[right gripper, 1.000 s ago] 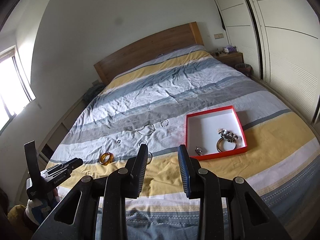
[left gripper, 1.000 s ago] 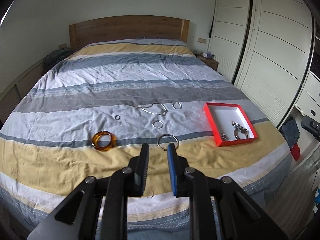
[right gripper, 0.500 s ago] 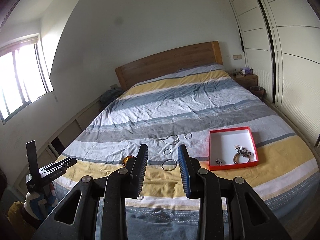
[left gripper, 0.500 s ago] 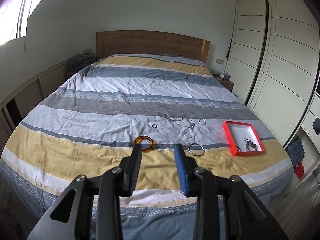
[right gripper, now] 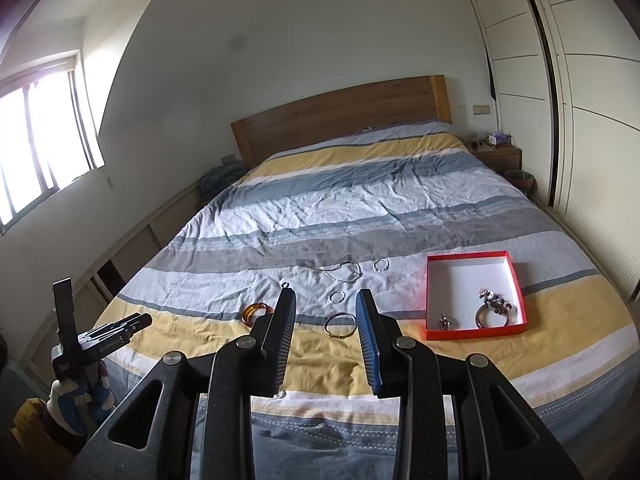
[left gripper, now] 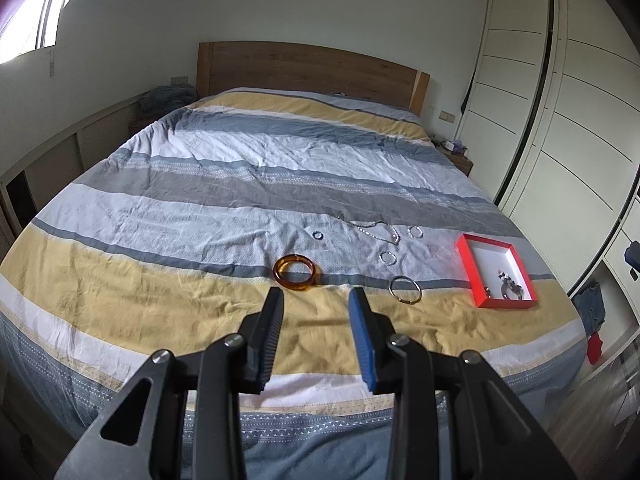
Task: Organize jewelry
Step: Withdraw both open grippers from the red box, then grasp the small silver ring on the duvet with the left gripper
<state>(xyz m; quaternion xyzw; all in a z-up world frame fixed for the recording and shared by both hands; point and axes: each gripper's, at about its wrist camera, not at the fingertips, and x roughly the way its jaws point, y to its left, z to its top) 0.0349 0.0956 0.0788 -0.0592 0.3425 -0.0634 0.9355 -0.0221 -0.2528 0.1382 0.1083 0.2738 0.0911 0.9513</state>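
Jewelry lies on the striped bedspread: an amber bangle [left gripper: 295, 272] [right gripper: 256, 312], a silver bangle [left gripper: 405, 289] [right gripper: 340, 325], a thin necklace [left gripper: 376, 230] [right gripper: 344, 270] and three small rings behind them. A red box [left gripper: 464, 256] [right gripper: 426, 292] at the right holds a charm bracelet [right gripper: 494, 308] and a small metal piece [right gripper: 445, 321]. My left gripper [left gripper: 316, 296] hovers open and empty, short of the amber bangle. My right gripper [right gripper: 326, 294] is also open and empty, back from the silver bangle. The left gripper [right gripper: 142, 320] shows at the right wrist view's lower left, in a gloved hand.
The wooden headboard [left gripper: 308, 64] stands at the far end. White wardrobe doors [left gripper: 560, 128] run along the right, with a nightstand [right gripper: 496, 152] beside the bed. Low cabinets [left gripper: 60, 164] and a window [right gripper: 44, 136] line the left wall. Clothes [left gripper: 592, 308] lie on the floor at right.
Both grippers have pulled back from the bed, so the jewelry looks farther off. My left jaws have spread wider, and that view has swung from the silver bangle toward the amber one.
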